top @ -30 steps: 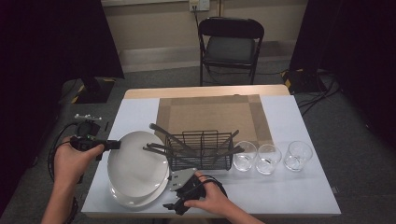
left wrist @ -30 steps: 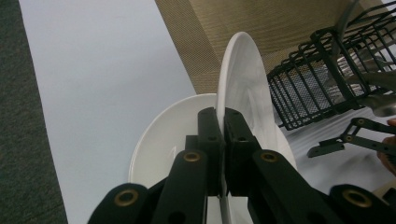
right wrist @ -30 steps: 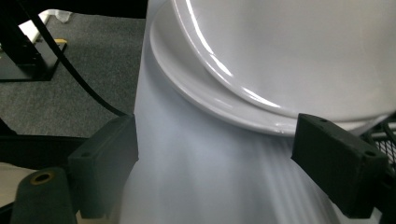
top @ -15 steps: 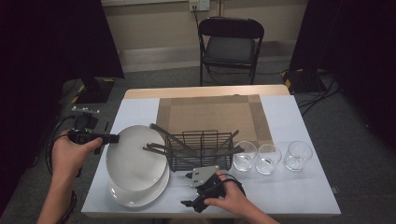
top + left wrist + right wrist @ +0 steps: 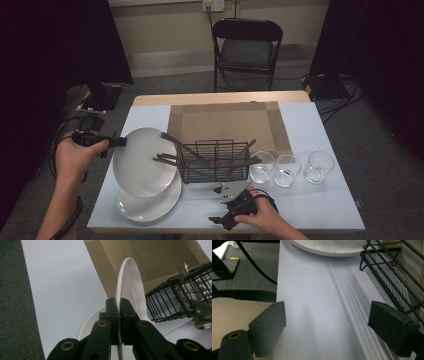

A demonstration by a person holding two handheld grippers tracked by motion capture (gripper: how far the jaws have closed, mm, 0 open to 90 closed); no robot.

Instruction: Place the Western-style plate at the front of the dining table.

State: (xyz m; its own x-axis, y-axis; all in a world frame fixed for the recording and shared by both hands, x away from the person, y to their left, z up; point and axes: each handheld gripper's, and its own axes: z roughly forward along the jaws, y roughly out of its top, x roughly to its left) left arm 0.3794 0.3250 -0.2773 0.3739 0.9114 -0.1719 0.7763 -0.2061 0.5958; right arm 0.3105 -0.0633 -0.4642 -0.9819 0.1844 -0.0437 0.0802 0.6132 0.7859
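Observation:
My left gripper (image 5: 118,142) is shut on the left rim of a white plate (image 5: 145,162) and holds it tilted above a second white plate (image 5: 150,204) lying on the table. In the left gripper view the held plate (image 5: 130,282) stands edge-on between the closed jaws of that gripper (image 5: 119,307), with the lower plate (image 5: 91,321) beneath. My right gripper (image 5: 220,220) rests near the table's front edge, open and holding nothing. In the right gripper view this gripper (image 5: 327,325) has its jaws wide apart over bare white tabletop.
A black wire basket (image 5: 215,162) with several utensils sticking out stands mid-table, right of the plates. Three clear glasses (image 5: 261,167) (image 5: 286,171) (image 5: 319,167) line up to its right. A brown placemat (image 5: 225,122) lies behind. A folding chair (image 5: 247,47) stands beyond the table.
The left gripper has raised the top plate up and away from the lower plate. The right gripper has slid a little to the right along the front edge, still open.

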